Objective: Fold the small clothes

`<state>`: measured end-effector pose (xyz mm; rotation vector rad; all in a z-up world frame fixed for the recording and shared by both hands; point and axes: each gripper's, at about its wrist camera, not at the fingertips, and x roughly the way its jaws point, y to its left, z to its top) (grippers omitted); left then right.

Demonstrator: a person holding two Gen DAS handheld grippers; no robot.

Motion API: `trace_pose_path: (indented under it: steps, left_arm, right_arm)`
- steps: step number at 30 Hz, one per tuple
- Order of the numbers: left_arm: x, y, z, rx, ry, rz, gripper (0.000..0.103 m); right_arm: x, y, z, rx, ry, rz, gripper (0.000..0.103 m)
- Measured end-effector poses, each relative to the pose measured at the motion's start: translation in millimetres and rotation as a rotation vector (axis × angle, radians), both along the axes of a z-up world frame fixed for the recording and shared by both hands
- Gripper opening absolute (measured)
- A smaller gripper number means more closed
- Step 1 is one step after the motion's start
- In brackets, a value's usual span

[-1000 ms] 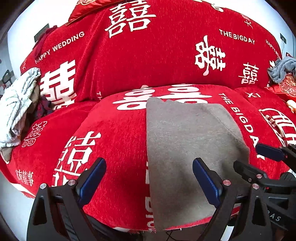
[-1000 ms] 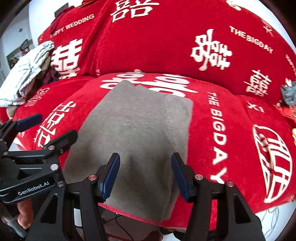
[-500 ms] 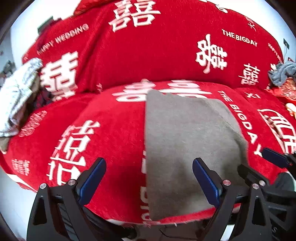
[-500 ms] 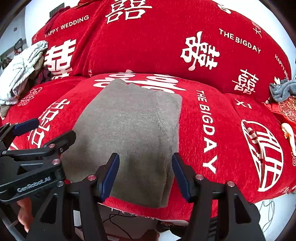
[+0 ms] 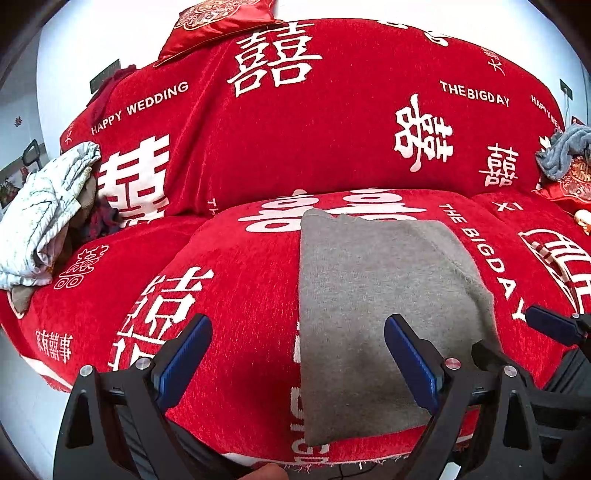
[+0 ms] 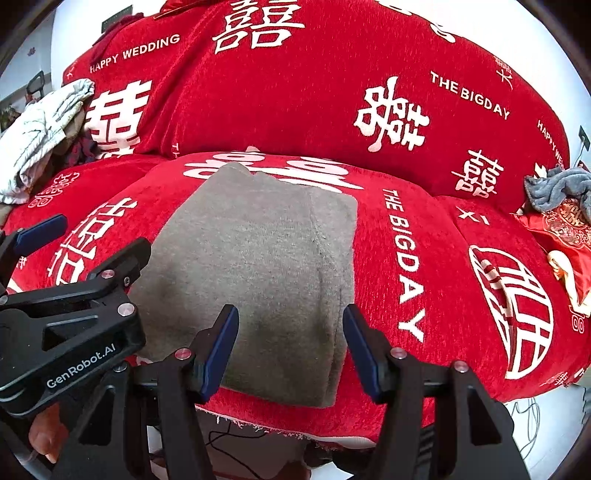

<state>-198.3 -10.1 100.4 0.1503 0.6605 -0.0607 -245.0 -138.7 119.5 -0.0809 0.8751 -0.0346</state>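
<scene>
A grey knitted garment (image 5: 376, 302) lies folded into a long rectangle on the red sofa seat, reaching its front edge; it also shows in the right wrist view (image 6: 258, 266). My left gripper (image 5: 297, 354) is open and empty, held just above the garment's near left edge. My right gripper (image 6: 290, 343) is open and empty above the garment's near right part. The right gripper's fingertips (image 5: 546, 325) show at the right of the left wrist view. The left gripper (image 6: 74, 251) shows at the left of the right wrist view.
The sofa (image 5: 295, 129) has a red cover with white lettering. A pale crumpled pile of clothes (image 5: 40, 218) lies on the left seat. A grey-blue cloth (image 5: 565, 147) and a red embroidered cushion (image 6: 561, 225) sit at the right. Another red cushion (image 5: 218, 22) tops the backrest.
Both grippers have drawn back and up a little from the sofa, so more of the backrest shows. The grey garment lies unmoved. Both grippers stay open.
</scene>
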Motion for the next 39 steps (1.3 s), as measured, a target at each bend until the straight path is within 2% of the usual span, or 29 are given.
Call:
trace_pose_path:
  steps: [39]
  left_arm:
    - [-0.8, -0.3, -1.4, 0.003, 0.022, -0.001, 0.095]
  right_arm:
    - [-3.3, 1.1, 1.5, -0.001, -0.009, 0.002, 0.062]
